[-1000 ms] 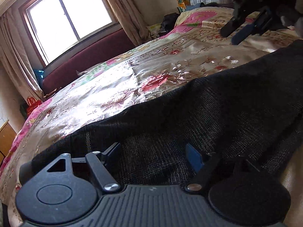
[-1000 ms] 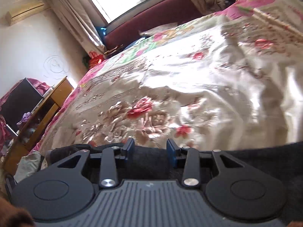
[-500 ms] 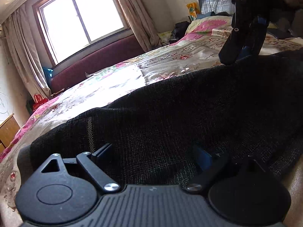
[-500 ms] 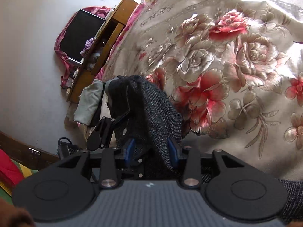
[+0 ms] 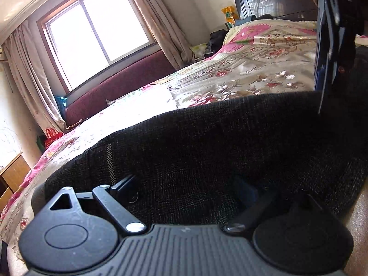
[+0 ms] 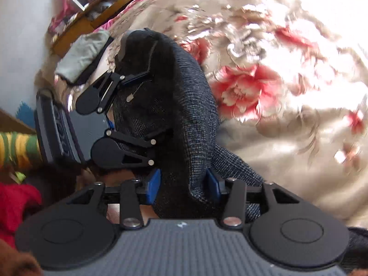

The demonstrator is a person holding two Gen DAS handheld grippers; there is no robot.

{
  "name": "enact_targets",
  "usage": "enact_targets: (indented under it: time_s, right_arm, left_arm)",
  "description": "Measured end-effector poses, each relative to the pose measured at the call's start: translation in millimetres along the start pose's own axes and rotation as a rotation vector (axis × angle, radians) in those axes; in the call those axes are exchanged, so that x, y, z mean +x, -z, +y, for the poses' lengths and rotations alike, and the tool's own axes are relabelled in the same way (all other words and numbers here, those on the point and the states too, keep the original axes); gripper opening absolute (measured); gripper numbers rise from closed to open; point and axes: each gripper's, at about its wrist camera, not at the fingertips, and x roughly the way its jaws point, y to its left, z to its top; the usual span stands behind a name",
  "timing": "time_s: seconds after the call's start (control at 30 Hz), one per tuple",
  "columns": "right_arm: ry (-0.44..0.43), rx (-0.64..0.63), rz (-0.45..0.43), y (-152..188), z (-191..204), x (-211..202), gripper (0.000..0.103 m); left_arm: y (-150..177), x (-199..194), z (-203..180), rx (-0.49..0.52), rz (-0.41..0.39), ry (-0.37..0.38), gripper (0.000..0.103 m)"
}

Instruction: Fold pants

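The dark tweed pants [image 5: 230, 142] lie on the flowered bedspread [image 5: 253, 69] and are lifted into a ridge between both grippers. My left gripper [image 5: 186, 191] has its fingers wide apart with pants cloth bunched between them; it also shows in the right wrist view [image 6: 147, 105] on the pants' far end. My right gripper [image 6: 184, 184] is shut on a fold of the pants [image 6: 184, 105], which rise steeply from it. It shows in the left wrist view [image 5: 329, 53] at the upper right, over the pants' edge.
The bedspread [image 6: 287, 92] stretches wide beyond the pants. A window [image 5: 96, 32] with curtains and a maroon bench [image 5: 119, 87] lie past the bed. A wooden cabinet [image 6: 103, 16] and a grey cloth [image 6: 82, 55] stand by the bed's side.
My right gripper has carried its end of the pants up and toward the left gripper, turning to look back along them. The pants now stand as a raised fold.
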Motion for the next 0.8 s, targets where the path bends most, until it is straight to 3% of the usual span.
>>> enact_targets:
  time_s: [0.13,0.23,0.33,0.43,0.5,0.57,0.67,0.73,0.8]
  right_arm:
    - [-0.113,-0.057,-0.026,-2,20,0,0.050]
    - [-0.191,-0.063,-0.103,-1,25,-7,0.059]
    - [-0.217,0.082,-0.212,-12,0,17,0.059]
    - [-0.210,0.307,-0.410,-27,-43,28,0.057]
    - [-0.124,0.429,-0.559,-25,-74,10,0.050]
    - [-0.032,0.552,-0.626,-16,-101,-15,0.050]
    - [0.186,0.488,-0.682,8,-92,-62,0.050]
    - [0.268,0.424,-0.702,33,-74,-87,0.050]
    - [0.381,0.448,-0.724,67,-62,-106,0.050]
  left_arm:
    - [-1,-1,0,0.010,-0.008,-0.009,0.103]
    - [1,-2,-3,0.013,-0.019,-0.013,0.103]
    - [0,-1,-4,0.018,-0.015,-0.012,0.103]
    - [0,-3,-5,0.025,-0.013,-0.020,0.103]
    - [0,-4,-4,0.019,-0.009,-0.012,0.103]
    - [-2,-3,-2,0.012,-0.001,-0.002,0.103]
    - [-9,-2,6,0.000,0.020,0.008,0.103]
    - [-12,-3,15,-0.029,0.022,0.000,0.103]
    - [-13,0,23,-0.051,0.040,-0.016,0.103]
